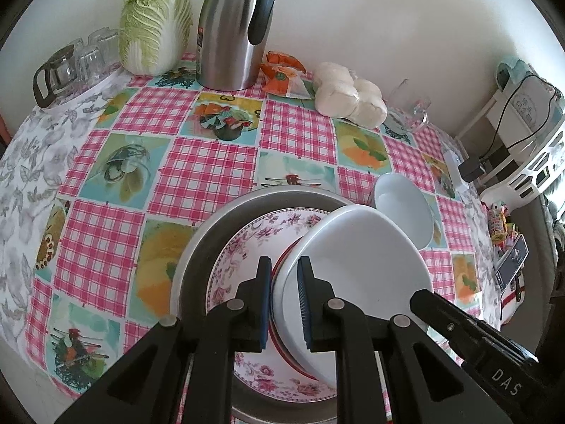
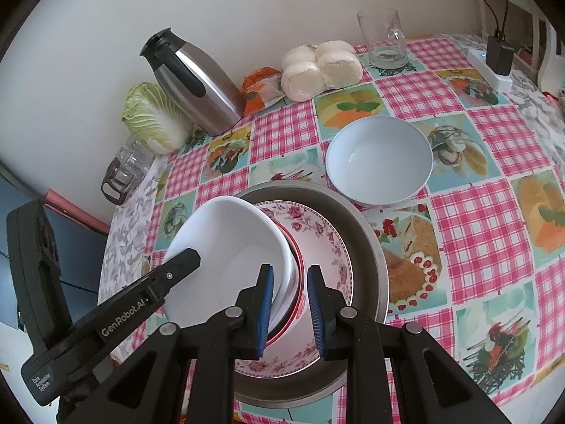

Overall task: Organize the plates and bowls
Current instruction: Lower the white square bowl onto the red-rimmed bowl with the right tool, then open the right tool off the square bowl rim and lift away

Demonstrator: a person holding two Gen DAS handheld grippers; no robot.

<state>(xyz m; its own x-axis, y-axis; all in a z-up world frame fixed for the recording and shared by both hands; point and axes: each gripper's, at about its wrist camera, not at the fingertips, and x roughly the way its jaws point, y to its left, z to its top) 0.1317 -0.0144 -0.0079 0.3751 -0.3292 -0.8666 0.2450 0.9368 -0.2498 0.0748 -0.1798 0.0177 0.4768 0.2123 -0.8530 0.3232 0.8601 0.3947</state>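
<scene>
- While the white bowl [image 1: 363, 268] is tilted over the flowered plate [image 1: 243, 247] in the metal pan [image 1: 197, 247], it is held at its rim by both grippers, on opposite sides.
- The left gripper [image 1: 285, 304] is nearly closed, its blue pads pinched on the bowl's rim; a red-rimmed dish [image 1: 282, 346] is seen just beneath, and whether it is caught too cannot be told.
- The right gripper [image 2: 290, 312] is closed to a narrow gap over the white rim and what looks like the red-rimmed edge together.
- A second bowl [image 2: 379, 160] stands apart on the checked tablecloth [image 2: 476, 219], just beside the pan.
- The bowl is judged stiff, glazed, slippery and breakable; a thin rim gives little purchase, so a level, two-sided hold is advised.
- "GenRobot.AI" is read on one gripper body, "DAS" on the other; the small label's print is only partly legible.
</scene>
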